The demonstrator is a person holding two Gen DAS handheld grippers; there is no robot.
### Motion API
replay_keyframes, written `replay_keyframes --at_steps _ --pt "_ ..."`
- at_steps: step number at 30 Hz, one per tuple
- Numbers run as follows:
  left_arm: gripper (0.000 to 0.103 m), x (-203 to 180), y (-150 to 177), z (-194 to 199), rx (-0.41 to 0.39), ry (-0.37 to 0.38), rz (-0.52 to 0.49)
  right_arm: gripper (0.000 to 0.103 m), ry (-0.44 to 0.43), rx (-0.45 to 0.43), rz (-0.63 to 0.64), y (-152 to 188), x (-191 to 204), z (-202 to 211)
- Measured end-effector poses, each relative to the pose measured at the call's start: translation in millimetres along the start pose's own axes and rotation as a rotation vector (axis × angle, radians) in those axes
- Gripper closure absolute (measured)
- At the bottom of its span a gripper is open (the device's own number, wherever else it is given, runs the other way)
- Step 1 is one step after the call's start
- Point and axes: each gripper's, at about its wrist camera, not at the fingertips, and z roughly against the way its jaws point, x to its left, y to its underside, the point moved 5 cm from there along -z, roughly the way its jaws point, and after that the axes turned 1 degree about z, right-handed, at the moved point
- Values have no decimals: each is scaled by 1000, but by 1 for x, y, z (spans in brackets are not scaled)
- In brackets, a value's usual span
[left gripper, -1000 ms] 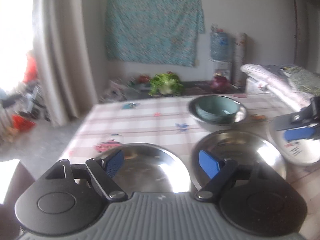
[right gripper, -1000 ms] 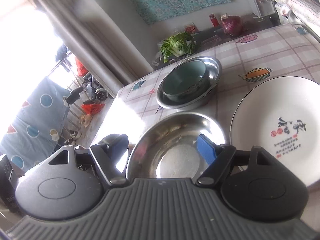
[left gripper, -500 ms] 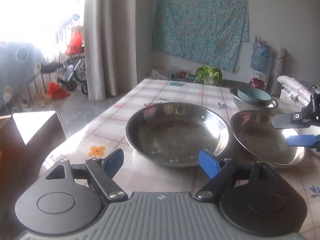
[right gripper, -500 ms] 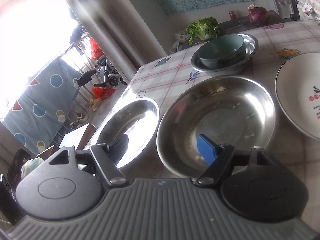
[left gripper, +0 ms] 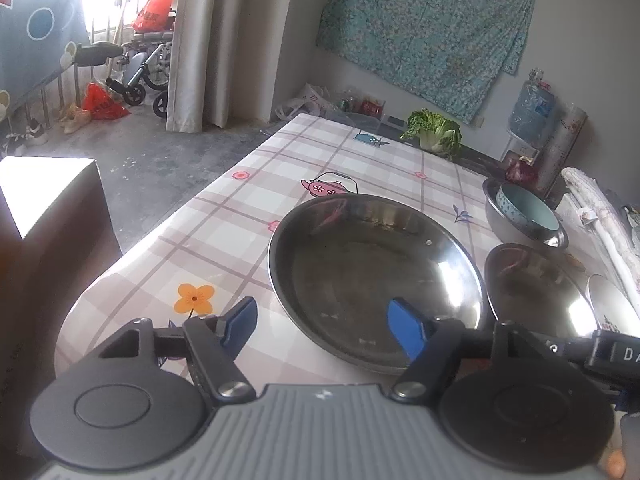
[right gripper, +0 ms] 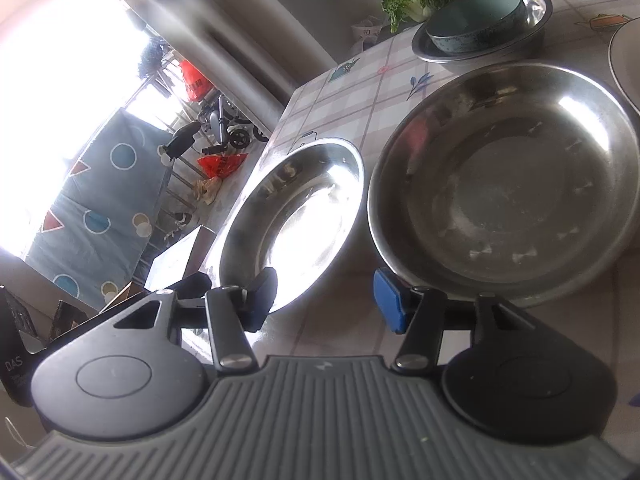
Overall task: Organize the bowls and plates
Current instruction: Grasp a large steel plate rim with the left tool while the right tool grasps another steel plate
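Two empty steel plates lie side by side on the checked tablecloth. My left gripper [left gripper: 326,330] is open at the near rim of the left steel plate [left gripper: 372,276], which also shows in the right wrist view [right gripper: 296,220]. My right gripper [right gripper: 326,300] is open and empty, low over the cloth between the two plates, at the near rim of the right steel plate [right gripper: 508,184], also seen in the left wrist view [left gripper: 536,292]. Behind them a teal bowl [right gripper: 476,26] sits inside a steel bowl [right gripper: 532,12]. A white plate [right gripper: 626,64] lies at the far right.
The table's left edge [left gripper: 160,236] drops to the floor beside a cardboard box [left gripper: 48,208]. A cabbage [left gripper: 434,132] and a red onion [left gripper: 520,170] lie beyond the far end. Folded cloth [left gripper: 600,216] runs along the right side.
Both grippers have pulled back toward the near end of the table. The left view has swung left, so the left steel plate now fills its middle. Both jaws stay open.
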Motion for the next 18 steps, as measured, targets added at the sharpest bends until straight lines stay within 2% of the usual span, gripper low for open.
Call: replay_keyframes --at_steps 2,6,8,13,16,18 --pt "41 1 -3 -12 23 -20 4 53 2 6 -11 -4 2 -12" --pt "48 7 -7 -31 49 -35 17 62 14 16 -29 -8 5 -30" --pt "56 8 -7 -39 69 -45 10 65 34 19 -18 -10 10 -38" --pt "68 5 -5 -50 97 -63 -17 67 92 5 5 -13 14 -46" --pt "82 5 -2 -52 118 -90 -32 75 115 2 6 -15 11 -50" --pt "83 6 -1 -49 121 -74 -23 81 128 3 10 -15 9 -51"
